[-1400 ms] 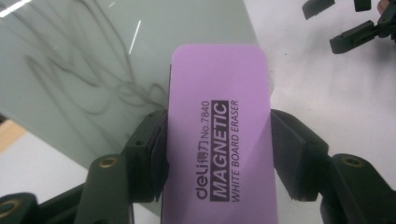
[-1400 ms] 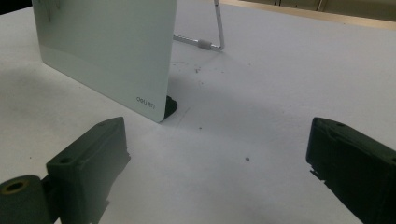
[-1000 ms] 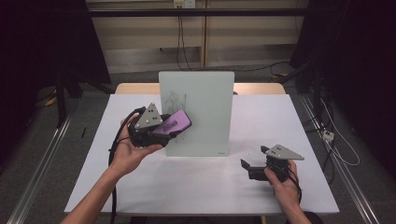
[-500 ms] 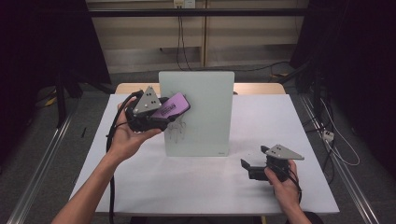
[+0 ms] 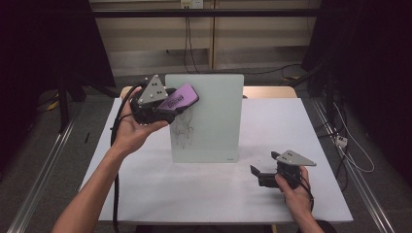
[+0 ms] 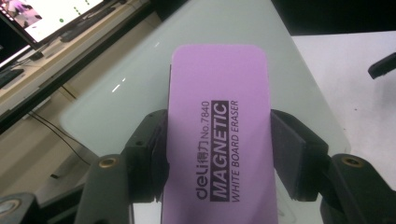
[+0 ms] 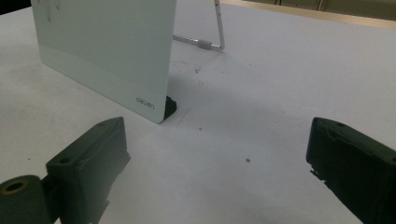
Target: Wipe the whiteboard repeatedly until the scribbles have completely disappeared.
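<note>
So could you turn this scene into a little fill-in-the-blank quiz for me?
1. The left hand-held gripper is shut on a ____ whiteboard eraser.
2. The eraser is held near the board's upper ____ corner in the high view.
3. The right hand-held gripper has its jaws ____.
4. The board stands upright on the white ____.

Missing words: purple; left; open; table

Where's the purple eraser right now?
In the high view the purple eraser sits clamped in the left gripper, raised at the upper left corner of the standing whiteboard, above the scribbles.
</note>
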Demonstrator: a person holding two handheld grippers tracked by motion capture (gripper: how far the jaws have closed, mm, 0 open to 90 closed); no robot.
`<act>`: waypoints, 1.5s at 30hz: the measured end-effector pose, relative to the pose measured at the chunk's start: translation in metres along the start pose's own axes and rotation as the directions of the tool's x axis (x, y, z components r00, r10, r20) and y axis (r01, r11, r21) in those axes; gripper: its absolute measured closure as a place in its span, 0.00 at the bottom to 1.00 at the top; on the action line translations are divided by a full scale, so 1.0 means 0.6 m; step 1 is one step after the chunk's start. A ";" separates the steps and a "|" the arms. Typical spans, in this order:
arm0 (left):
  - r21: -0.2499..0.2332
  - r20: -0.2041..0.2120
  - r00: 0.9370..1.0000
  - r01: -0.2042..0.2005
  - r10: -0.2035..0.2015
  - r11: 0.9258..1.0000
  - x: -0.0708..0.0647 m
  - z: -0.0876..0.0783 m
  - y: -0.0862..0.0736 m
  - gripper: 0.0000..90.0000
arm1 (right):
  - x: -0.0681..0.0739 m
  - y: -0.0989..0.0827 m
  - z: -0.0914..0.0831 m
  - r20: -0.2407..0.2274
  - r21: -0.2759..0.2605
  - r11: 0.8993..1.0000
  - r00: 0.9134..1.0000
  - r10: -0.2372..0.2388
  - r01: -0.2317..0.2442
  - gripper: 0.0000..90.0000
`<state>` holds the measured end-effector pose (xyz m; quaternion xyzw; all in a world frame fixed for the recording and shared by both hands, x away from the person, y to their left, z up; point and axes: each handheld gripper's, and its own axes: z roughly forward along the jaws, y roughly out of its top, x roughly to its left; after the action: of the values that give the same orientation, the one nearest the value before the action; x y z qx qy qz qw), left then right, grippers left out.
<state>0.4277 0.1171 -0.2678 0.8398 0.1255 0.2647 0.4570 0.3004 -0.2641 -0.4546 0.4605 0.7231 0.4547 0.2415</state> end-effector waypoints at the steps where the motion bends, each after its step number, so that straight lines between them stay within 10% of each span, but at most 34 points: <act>1: 0.003 -0.002 1.000 0.003 -0.003 1.000 0.002 0.002 -0.001 0.46 | 0.000 0.000 0.000 0.000 0.000 1.000 1.000 0.000 0.000 0.06; 45: 0.138 0.057 0.996 -0.072 0.064 0.988 -0.039 0.060 -0.030 0.45 | 0.002 0.000 0.001 -0.003 0.001 1.000 1.000 -0.006 0.006 0.06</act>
<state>0.4287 0.0911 -0.3063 0.8803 0.1031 0.2485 0.3907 0.3003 -0.2631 -0.4547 0.4579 0.7251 0.4544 0.2412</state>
